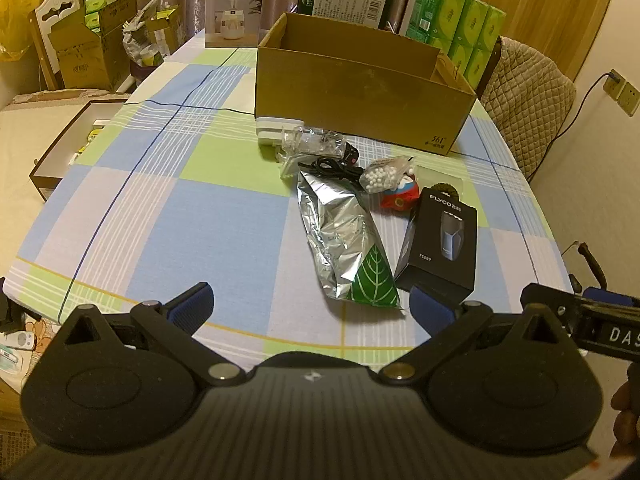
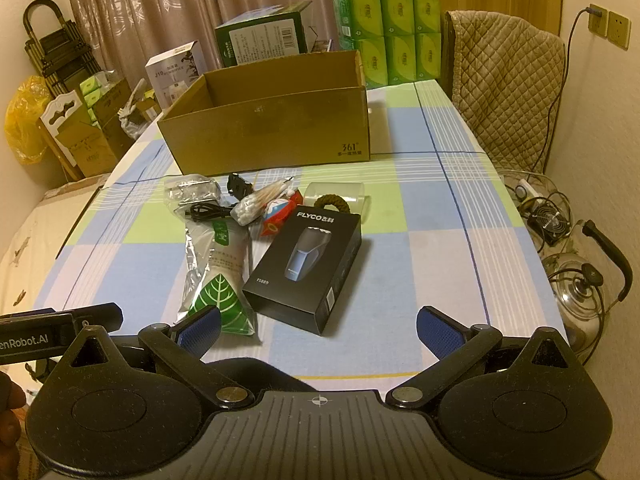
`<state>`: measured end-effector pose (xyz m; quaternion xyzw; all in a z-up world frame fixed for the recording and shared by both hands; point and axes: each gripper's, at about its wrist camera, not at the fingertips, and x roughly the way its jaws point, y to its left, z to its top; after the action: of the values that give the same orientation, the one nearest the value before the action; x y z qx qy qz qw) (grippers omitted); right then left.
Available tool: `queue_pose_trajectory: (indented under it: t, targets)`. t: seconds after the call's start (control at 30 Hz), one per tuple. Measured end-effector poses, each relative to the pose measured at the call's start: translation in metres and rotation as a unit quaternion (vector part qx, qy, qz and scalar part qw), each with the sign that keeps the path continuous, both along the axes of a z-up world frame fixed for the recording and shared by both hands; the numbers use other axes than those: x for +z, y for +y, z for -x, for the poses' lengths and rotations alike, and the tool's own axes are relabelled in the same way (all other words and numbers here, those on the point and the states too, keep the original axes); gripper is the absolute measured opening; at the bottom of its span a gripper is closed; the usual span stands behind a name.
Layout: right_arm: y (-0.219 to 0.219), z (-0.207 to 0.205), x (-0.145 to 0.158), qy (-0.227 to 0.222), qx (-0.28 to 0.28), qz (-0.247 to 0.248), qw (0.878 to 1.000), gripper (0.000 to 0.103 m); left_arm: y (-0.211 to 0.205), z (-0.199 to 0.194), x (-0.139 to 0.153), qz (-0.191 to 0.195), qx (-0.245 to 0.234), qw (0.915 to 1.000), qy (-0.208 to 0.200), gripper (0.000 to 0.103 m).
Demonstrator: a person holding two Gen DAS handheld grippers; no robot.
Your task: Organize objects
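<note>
Silver foil is catching the light in the left wrist view: a foil pouch (image 1: 346, 240) with a green leaf print is lying on the checked table (image 1: 160, 208), touching the black Flyco shaver box (image 1: 440, 244) on its right. Beyond them a bag of cotton swabs (image 1: 386, 174), a black cable (image 1: 332, 168) and a red toy (image 1: 400, 196) are crowding together just before the open cardboard box (image 1: 360, 92), probably the place they are meant to go. The left gripper (image 1: 310, 306) is hovering near the pouch, jaws spread wide and holding nothing.

In the right wrist view, the right gripper (image 2: 320, 326) is likewise gaping empty, facing the shaver box (image 2: 308, 264), which is lying flat just ahead, seemingly the easiest first pick.
</note>
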<state>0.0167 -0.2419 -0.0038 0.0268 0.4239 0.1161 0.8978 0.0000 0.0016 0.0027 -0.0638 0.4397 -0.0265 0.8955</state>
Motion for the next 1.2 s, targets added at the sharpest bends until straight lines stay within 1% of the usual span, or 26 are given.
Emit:
queue_pose_trajectory:
  t: [1.2]
  targets:
    - [0.0069, -0.0022, -0.0023, 0.002, 0.003, -0.002, 1.000, 0.101, 0.0026, -0.0016, 0.0022, 0.003, 0.002, 1.0000, 0.004, 0.102]
